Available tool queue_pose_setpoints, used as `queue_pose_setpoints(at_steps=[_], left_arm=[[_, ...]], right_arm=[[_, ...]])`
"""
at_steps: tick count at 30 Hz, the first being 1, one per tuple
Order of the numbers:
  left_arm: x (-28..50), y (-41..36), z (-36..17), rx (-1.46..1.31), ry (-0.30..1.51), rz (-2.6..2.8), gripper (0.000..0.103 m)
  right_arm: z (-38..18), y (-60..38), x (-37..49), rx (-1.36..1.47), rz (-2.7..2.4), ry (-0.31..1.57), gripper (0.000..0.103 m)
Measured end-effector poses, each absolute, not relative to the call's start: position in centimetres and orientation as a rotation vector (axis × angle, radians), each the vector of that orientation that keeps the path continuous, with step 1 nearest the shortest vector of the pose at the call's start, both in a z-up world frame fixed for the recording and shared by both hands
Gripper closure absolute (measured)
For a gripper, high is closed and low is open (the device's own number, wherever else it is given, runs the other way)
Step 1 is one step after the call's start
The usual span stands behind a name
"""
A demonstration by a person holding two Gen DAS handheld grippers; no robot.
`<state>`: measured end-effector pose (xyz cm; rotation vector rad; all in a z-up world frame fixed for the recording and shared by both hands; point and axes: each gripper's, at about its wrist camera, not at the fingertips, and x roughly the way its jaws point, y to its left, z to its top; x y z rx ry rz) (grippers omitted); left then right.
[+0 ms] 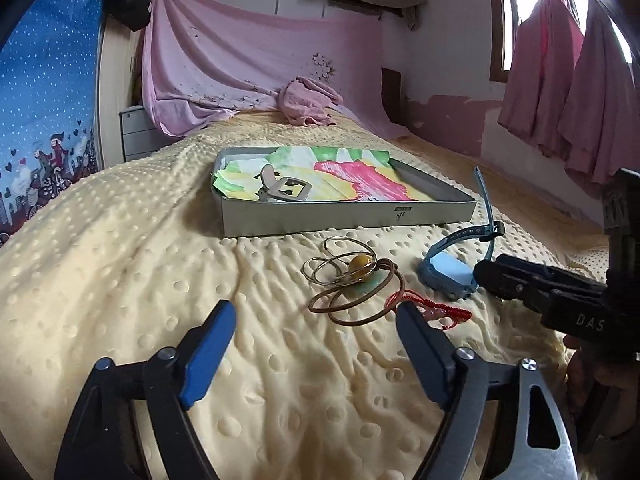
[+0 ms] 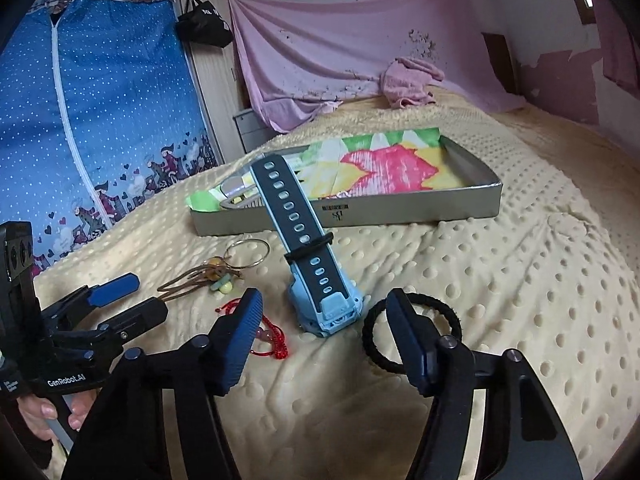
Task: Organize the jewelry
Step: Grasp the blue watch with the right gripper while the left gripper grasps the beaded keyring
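While both tools gape, blue watch [image 2: 326,300] just ahead of right tool [image 2: 324,334], left tool [image 1: 316,330] near bracelets [image 1: 352,284]

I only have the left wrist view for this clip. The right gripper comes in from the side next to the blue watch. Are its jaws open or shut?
Observer: Open. In the right wrist view, the right gripper has one finger on each side of the blue watch.
Operator: Is anything hidden behind that gripper?
Observer: Yes, a black hair tie lies on the blanket just right of the watch, partly behind the gripper's right finger.
Operator: What does the strap's other side look like?
Observer: It is dark grey with a row of holes.
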<state>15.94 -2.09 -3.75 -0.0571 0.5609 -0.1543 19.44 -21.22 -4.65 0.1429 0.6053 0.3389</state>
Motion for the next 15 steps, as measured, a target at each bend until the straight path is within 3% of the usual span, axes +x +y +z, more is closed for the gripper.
queue_pose_setpoints(at_steps=[4, 15], left_arm=[[16.2, -2.1, -3.8, -0.071, 0.558, -0.190, 0.047], [16.9, -2.5, -4.1, -0.074, 0.551, -0.277, 0.084]], right_arm=[[-5.2, -20.6, 20.4, 0.125, 0.356, 0.633, 0.047], [-6.5, -19.2, 23.0, 0.081, 0.389, 0.702, 0.050]])
